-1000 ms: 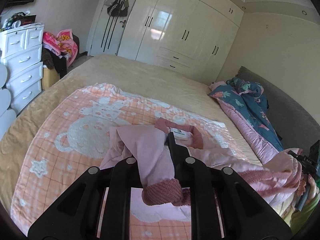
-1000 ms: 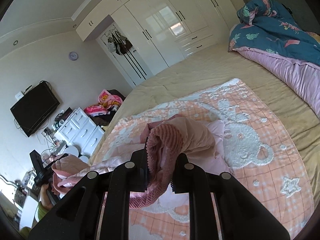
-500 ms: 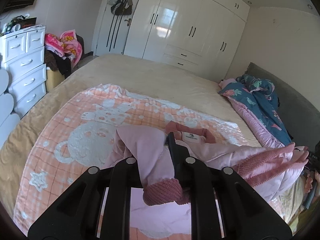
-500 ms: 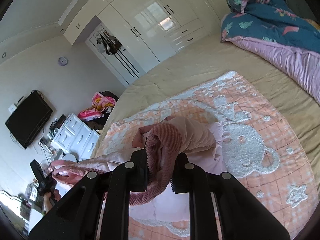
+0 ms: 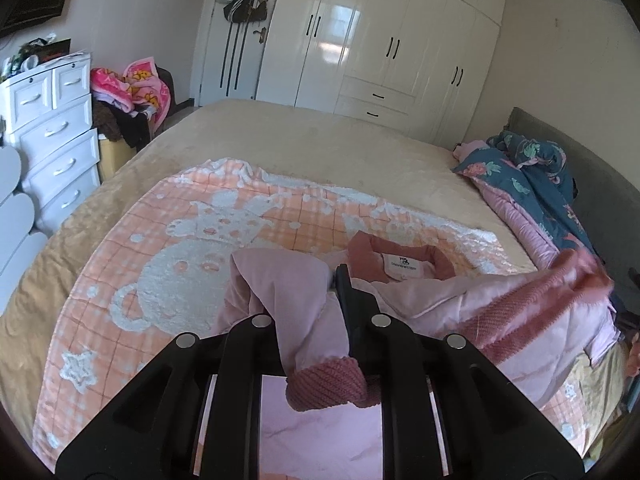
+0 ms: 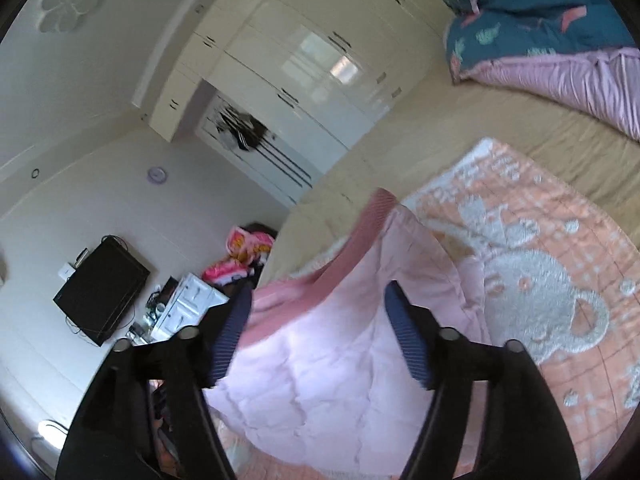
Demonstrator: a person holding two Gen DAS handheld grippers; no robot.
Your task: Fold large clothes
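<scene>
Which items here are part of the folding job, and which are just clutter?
Job:
- pink jacket, sleeve cuff clamped in left gripper
- right gripper, jaws opening, pads off the fabric
- peach bear blanket under it

Lying about:
- blue floral quilt
- white drawers
- wardrobe
- TV

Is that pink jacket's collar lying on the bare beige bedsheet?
No, the pink jacket has its collar on the peach bear-patterned blanket, not the beige bedsheet.
</scene>
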